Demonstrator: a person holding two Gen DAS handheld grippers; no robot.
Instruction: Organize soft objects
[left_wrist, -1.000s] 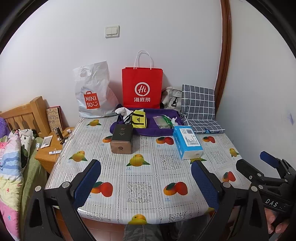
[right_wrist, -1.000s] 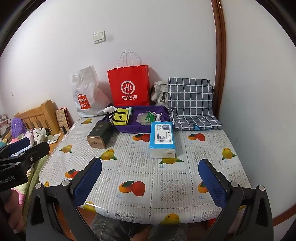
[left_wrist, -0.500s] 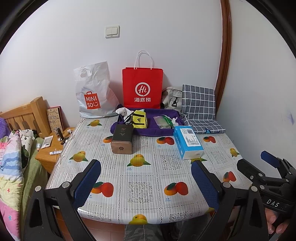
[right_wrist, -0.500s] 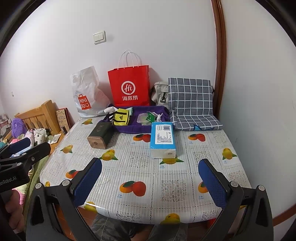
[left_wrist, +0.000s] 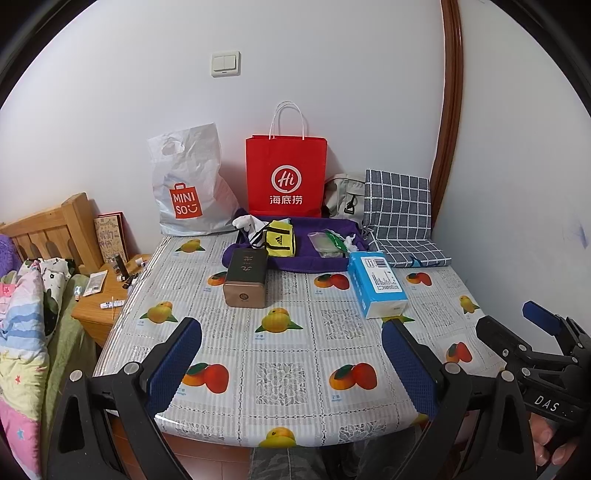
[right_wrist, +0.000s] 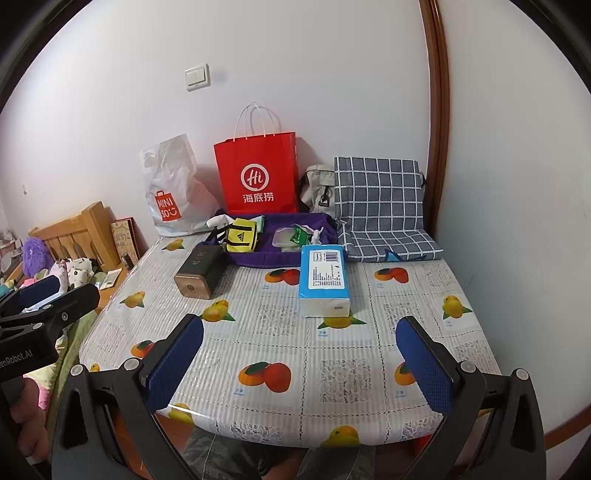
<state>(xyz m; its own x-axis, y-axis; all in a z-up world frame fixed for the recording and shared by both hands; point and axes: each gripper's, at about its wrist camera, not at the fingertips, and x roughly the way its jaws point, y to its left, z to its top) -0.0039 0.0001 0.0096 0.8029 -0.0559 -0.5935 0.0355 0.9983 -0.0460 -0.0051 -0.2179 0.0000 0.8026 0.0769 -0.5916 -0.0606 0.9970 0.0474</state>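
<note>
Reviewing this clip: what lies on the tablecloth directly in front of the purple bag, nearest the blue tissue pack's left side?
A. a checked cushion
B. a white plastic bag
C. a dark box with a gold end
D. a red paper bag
C: the dark box with a gold end lies flat on the tablecloth just before the purple bag, left of the blue tissue pack.

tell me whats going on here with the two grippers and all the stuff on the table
A person holds a hand-held gripper in each hand at the near edge of the table. The left hand-held gripper and the right hand-held gripper are both open and hold nothing. Nothing is being handled: the tissue pack, brown box and yellow pouch on the purple cloth lie untouched.
</note>
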